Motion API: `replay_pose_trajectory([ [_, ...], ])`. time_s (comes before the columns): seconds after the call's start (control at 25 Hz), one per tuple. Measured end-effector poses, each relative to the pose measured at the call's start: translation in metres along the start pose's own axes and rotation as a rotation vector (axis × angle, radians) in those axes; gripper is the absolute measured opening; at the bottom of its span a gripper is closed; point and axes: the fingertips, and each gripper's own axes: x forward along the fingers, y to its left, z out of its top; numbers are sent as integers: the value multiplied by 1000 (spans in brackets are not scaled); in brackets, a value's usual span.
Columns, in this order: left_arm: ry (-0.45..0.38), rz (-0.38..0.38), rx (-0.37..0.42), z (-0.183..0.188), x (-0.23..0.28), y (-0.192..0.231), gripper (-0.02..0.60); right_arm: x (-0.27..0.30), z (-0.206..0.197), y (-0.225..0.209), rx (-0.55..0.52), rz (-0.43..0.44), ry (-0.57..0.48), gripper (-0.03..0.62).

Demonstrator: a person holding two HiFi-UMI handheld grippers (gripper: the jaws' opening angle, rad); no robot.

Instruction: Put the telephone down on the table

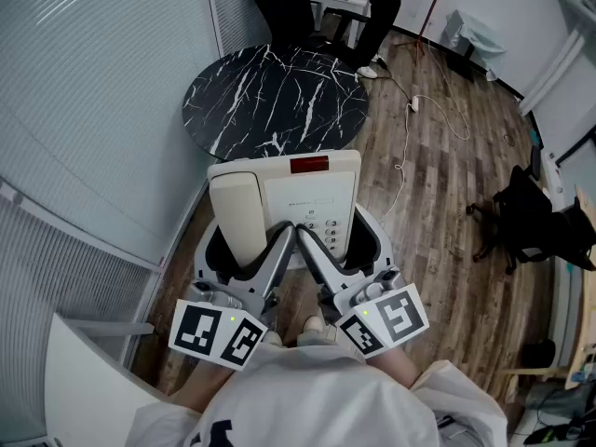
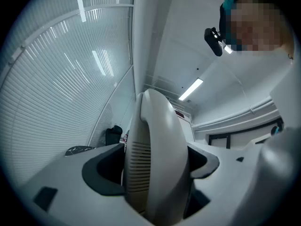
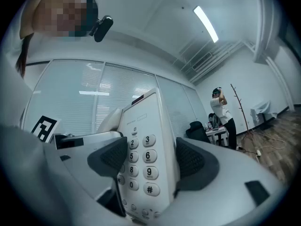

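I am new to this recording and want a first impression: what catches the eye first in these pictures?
A cream telephone is held in the air, the left gripper clamped on its handset side and the right gripper on its keypad side. Just beyond it stands a round, black, white-veined table.

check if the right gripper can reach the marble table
Probably yes: the table lies bare just ahead, nothing between. But right gripper and left gripper both clamp the telephone, so they must move together.
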Motion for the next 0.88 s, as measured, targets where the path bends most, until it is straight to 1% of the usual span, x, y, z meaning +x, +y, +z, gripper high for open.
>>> replay_pose_trajectory([
  [0.28,-4,-2,3,-4,4,4,379,3,-5,-3,-2,-2,-2,325],
  [0.88,-3,21,21,-6,12,-11,379,-4,1,-18,23,22,10,325],
])
